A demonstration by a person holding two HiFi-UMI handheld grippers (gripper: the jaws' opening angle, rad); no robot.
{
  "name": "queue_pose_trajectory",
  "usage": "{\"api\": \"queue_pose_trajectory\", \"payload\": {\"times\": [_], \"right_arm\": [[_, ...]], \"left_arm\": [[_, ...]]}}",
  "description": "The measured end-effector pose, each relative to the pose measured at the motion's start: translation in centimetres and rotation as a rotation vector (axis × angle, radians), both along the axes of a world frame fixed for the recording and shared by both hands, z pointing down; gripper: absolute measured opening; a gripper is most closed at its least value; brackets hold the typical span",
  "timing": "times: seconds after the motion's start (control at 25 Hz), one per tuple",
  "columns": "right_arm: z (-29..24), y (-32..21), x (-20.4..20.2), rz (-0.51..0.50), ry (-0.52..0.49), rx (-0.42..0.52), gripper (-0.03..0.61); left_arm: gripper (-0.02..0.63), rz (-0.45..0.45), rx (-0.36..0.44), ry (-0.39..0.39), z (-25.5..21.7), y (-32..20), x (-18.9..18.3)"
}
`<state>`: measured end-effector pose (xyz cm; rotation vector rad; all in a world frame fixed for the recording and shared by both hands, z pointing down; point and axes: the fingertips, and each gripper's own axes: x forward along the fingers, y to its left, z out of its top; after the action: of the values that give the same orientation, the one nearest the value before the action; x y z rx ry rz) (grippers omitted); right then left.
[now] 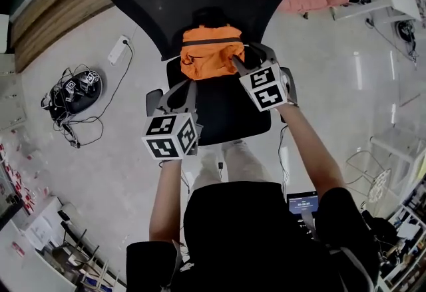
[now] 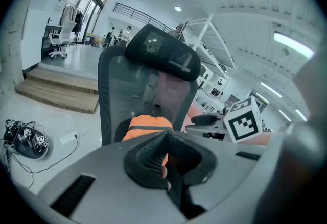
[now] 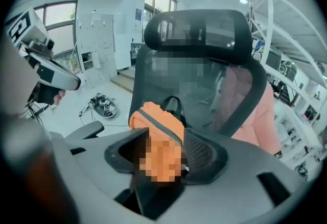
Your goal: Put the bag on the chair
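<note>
While the bag [image 1: 212, 51] sits upright on the chair [image 1: 226, 114], its back against the backrest, the right gripper [image 1: 241, 61] is on its right edge. The jaws are drawn in partway and orange fabric fills the gap, so that reads as a pinch on the bag. The left gripper [image 1: 188, 88] hangs off the chair's front left corner, jaws all but together on nothing.

By the look of it, the job is as good as done, with the bag on the seat. It looks like soft, slumped, light cloth that will fold and sag rather than slide, and nothing about it seems fragile. The best hold, I'd say, is the black loop handle [image 3: 173, 105] at the top, or a fat fold at one side.

Now the views. Only the head view gives the seat under the bag and the cable tangle [image 1: 73, 94] on the floor beside the chair. The right gripper view alone shows that handle standing against the mesh back, though a blurred patch covers the fabric between the pads. The left gripper view catches the other gripper's marker cube [image 2: 245, 122] beside the chair.
</note>
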<state>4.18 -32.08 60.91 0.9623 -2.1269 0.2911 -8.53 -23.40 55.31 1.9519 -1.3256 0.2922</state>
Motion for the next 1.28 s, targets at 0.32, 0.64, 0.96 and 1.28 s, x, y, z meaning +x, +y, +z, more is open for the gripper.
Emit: {"api": "queue_pose_trajectory", "payload": {"times": [0.32,0.64,0.96,1.28], "right_arm": [[-7.3,2.4,-1.9,0.052,-0.137,0.102,0.055],[-14.6,6.5,-3.2,0.069,-0.295,0.163,0.005],[-19.7,11.7,-4.8,0.051,-0.352,0.251,0.002],[-23.9,17.3,-6.0,0.057,-0.416,0.330,0.002]], "left_arm": [[0.008,-0.010,0.107,-0.004,-4.9,2.1,-1.3],[0.008,0.005,0.214,-0.018,-9.7,4.9,-1.8],[0.008,0.025,0.319,-0.025,-14.7,9.0,-2.5],[0.008,0.050,0.423,-0.028,-19.0,13.6,-2.7]]}}
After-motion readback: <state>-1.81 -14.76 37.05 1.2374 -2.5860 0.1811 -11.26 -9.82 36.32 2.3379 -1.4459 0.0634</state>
